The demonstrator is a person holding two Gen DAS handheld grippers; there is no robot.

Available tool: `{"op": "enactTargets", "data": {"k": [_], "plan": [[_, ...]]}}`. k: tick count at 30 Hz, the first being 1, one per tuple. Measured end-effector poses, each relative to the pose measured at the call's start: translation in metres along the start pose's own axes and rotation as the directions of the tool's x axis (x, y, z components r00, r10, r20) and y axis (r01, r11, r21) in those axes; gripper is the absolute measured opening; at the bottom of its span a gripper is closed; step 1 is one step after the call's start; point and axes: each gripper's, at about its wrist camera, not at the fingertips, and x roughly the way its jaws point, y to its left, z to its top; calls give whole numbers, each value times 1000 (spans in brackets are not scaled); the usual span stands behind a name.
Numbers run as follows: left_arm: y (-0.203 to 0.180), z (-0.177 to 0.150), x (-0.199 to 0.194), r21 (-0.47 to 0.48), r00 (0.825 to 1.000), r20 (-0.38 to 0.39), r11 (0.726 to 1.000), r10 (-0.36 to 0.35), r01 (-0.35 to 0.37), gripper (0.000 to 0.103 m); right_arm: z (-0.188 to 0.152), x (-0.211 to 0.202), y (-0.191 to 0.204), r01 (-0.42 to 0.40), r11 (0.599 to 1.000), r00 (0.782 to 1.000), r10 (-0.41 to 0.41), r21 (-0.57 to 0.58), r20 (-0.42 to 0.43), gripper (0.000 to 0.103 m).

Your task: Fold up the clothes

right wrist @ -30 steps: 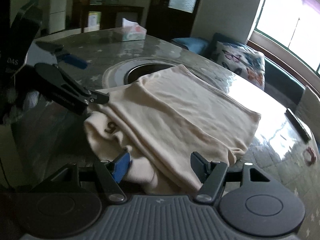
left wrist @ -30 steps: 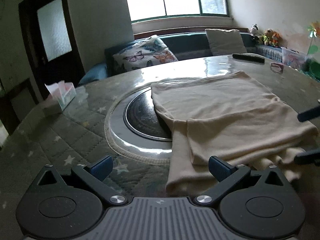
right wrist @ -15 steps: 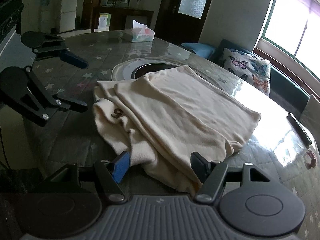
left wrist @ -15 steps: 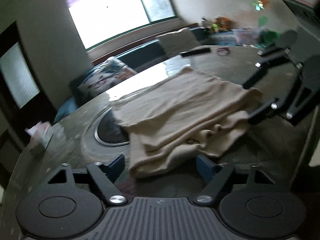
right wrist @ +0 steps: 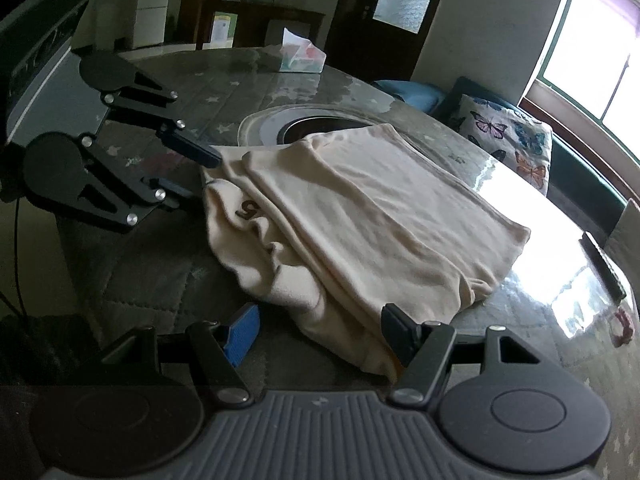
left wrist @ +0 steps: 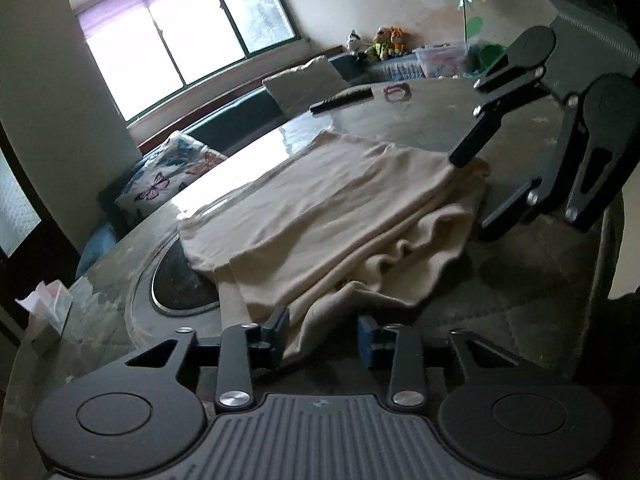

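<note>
A cream garment [left wrist: 340, 216] lies folded on the round table [left wrist: 500, 292], part of it over the central hotplate [left wrist: 180, 284]. A brown "5" [right wrist: 248, 210] shows on its lower layer. My left gripper [left wrist: 324, 336] is closing its jaws around the garment's near corner; cloth lies between the pads, with a gap still on the right pad's side. In the right wrist view the left gripper [right wrist: 196, 176] straddles that same corner. My right gripper [right wrist: 320, 332] stands open over the opposite corner of the garment [right wrist: 360, 220], and the left wrist view shows the right gripper [left wrist: 480, 190] there too.
A tissue box [right wrist: 300, 56] stands at the table's far side. A black remote [left wrist: 340, 102] and a small pink item [left wrist: 396, 90] lie near the window-side edge. A bench with a butterfly cushion [left wrist: 168, 176] runs behind the table.
My left gripper has rolled and shifted to the garment's corner, and its jaws have narrowed around the cloth. The right gripper has stayed where it was, still wide.
</note>
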Motion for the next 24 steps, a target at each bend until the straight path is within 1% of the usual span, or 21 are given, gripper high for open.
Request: {"op": "enactTargets", "data": {"k": [2,3,4,5,9,10,12,14,15,16,17,20,21,22,23,24], "plan": [[2,3,1,-11,1000,19,1000,-4,4,20,1,3,2,7,1000,1000,-7,-18,7,69],[3,5,2,-17,1000,29,1000,-5,6,20,2,5,2,8,1000,1000,-8,-27,8,69],[5,6,3,-27,999,37,1000,-5,6,14,2,6,2,10,999,1000,-9,-31,7,69],[7,8,4,-37,999,44,999,-5,6,12,3,9,2,14,999,1000,-13,-37,9,69],[23,16,8,-142,998,59,990,-16,24,5,5,16,3,24,998,999,-22,-56,29,67],[26,18,10,-162,998,60,986,-15,25,2,5,18,3,24,998,999,-22,-59,33,65],[33,21,14,-201,998,62,979,-18,30,2,6,22,4,19,998,999,-17,-61,37,60],[36,22,19,-222,998,55,975,-16,28,2,7,24,2,11,999,999,-9,-47,42,44],[37,22,20,-229,999,49,973,-12,23,2,8,25,0,6,999,999,-4,-35,45,39],[38,21,20,-236,999,49,971,-17,28,3,9,25,-1,0,1000,999,1,-23,48,28],[39,20,19,-242,998,50,969,-29,40,4,10,26,-3,-6,1000,999,6,-11,50,22],[42,16,12,-240,999,42,970,-28,37,8,11,23,-12,-22,999,998,19,47,64,16],[43,14,10,-233,999,40,972,-26,35,11,13,23,-15,-27,997,998,22,68,66,15],[43,12,7,-227,999,40,973,-27,35,21,14,23,-18,-32,996,997,26,86,70,14],[44,10,3,-225,999,38,974,-25,33,41,15,23,-21,-39,994,997,31,103,72,14],[43,7,-1,-220,999,43,975,-23,32,50,16,22,-24,-45,992,997,36,121,73,14]]}}
